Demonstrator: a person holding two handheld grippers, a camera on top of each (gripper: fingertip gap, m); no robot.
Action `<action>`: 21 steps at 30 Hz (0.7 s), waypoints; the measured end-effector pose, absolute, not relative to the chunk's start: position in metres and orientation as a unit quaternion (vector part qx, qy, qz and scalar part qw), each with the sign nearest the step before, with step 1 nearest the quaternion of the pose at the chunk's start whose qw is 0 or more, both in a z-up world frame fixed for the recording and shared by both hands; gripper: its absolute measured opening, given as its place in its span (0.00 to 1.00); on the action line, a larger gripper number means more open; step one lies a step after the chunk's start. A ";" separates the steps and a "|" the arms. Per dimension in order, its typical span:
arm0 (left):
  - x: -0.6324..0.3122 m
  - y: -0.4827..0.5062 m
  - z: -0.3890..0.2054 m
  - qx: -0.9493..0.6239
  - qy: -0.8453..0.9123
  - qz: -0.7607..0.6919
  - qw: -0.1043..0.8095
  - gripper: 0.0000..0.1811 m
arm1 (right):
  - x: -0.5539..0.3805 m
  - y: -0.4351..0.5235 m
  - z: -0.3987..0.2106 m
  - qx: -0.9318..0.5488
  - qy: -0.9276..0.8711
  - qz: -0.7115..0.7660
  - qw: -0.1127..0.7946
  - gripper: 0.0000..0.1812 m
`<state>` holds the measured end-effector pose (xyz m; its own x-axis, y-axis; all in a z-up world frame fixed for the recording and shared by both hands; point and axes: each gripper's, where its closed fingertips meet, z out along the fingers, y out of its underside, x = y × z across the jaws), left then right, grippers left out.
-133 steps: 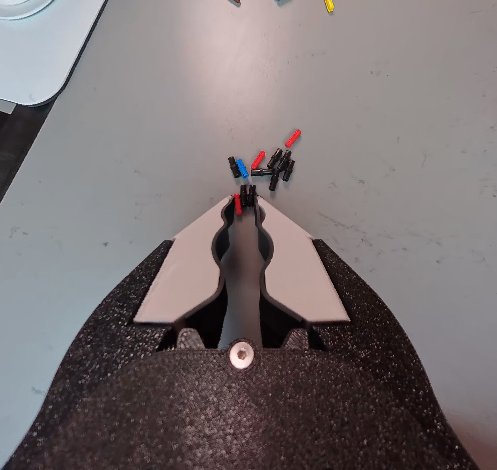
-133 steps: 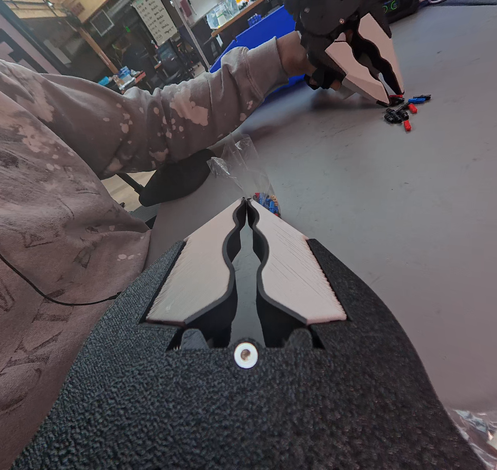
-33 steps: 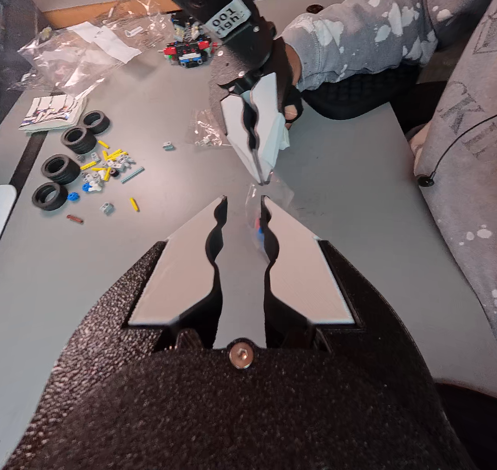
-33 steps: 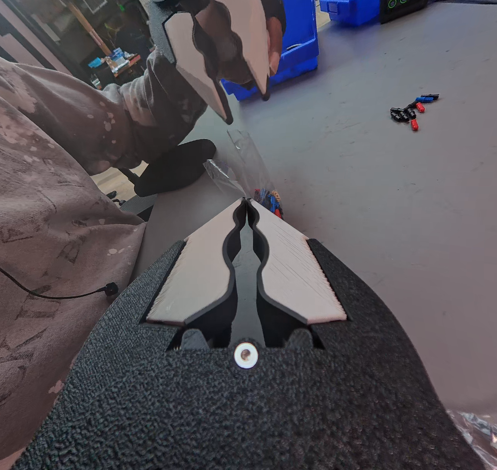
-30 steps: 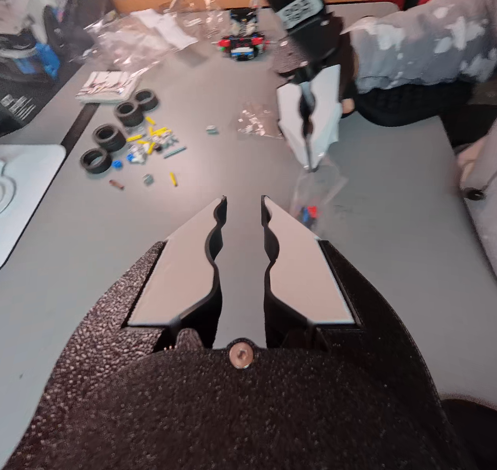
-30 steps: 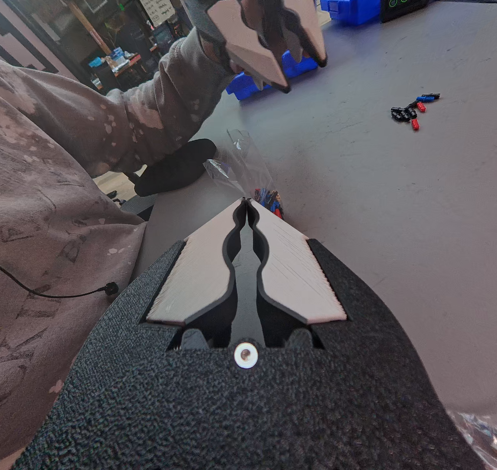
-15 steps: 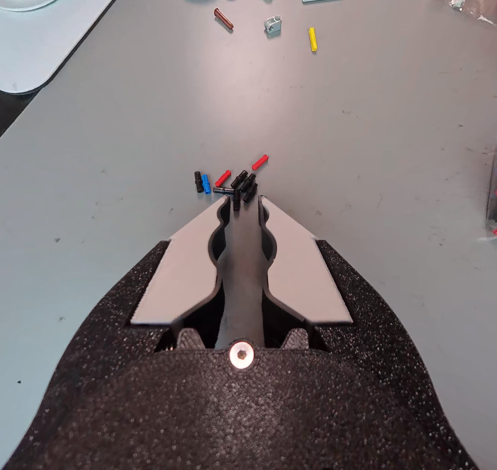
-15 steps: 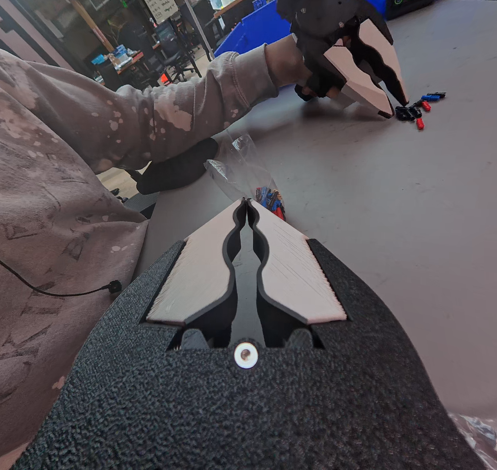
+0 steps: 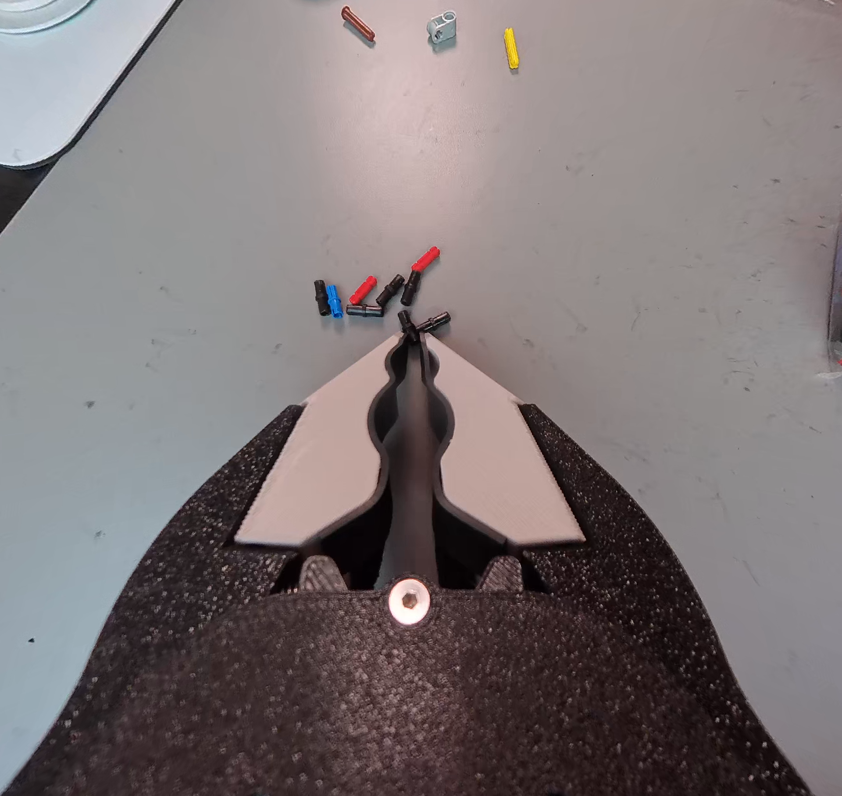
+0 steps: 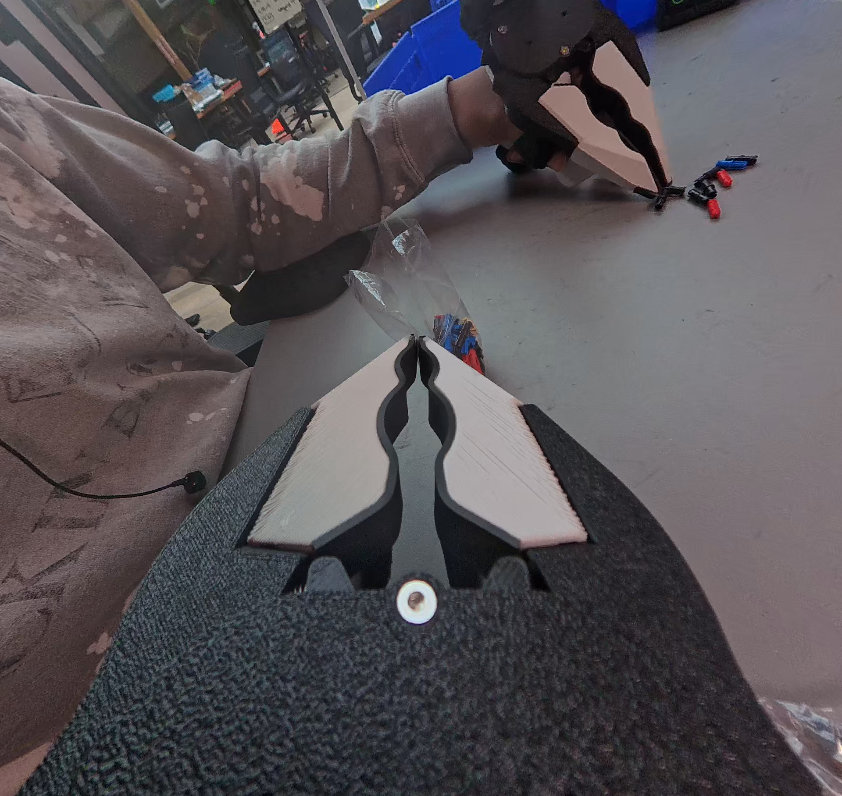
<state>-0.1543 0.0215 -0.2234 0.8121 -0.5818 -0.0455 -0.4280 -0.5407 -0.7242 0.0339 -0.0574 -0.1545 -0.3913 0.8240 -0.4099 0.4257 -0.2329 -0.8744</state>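
The left gripper [image 9: 412, 337] has its two grey fingers pinched together on a small black plastic connector pin [image 9: 407, 324], right down at the grey tabletop [image 9: 638, 182]. A second black pin [image 9: 435, 321] lies crossed against the held one and touches it, so my read is that a slow, straight lift would be the way to avoid dragging that one along. The grip only catches the pin's end, so it looks easy to lose if it gets twisted.

Just beyond the tips sits the rest of the little scatter: two red pins [image 9: 363, 290], a blue pin [image 9: 335, 301] and a few more black ones [image 9: 390, 289], all near but not touching the fingers. Farther off there's a brown axle piece [image 9: 358, 24], a grey connector [image 9: 442, 26] and a yellow pin [image 9: 511, 48].

The right gripper [image 10: 418, 342] is clamped tight on the edge of a clear plastic bag [image 10: 410, 282] holding more coloured pins, well apart from the pile, near the person's speckled grey sleeve [image 10: 273, 182].
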 end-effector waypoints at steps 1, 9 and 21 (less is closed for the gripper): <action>-0.154 0.020 -0.223 -0.871 0.289 -0.103 0.384 0.03 | 0.034 -0.057 -0.155 -0.525 -0.596 0.584 0.171 0.00; -0.133 0.008 -0.193 -0.839 0.290 -0.173 0.427 0.02 | 0.033 -0.057 -0.154 -0.526 -0.594 0.584 0.172 0.00; -0.021 -0.053 -0.118 -0.728 0.429 -0.299 0.444 0.02 | 0.033 -0.054 -0.155 -0.530 -0.590 0.583 0.174 0.00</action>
<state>-0.0208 -0.0527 -0.1175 0.4524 -0.8902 0.0541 -0.3596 -0.2376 -0.9024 0.0328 -0.0544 -0.1546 -0.3776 0.8289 -0.4127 0.4229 -0.2421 -0.8733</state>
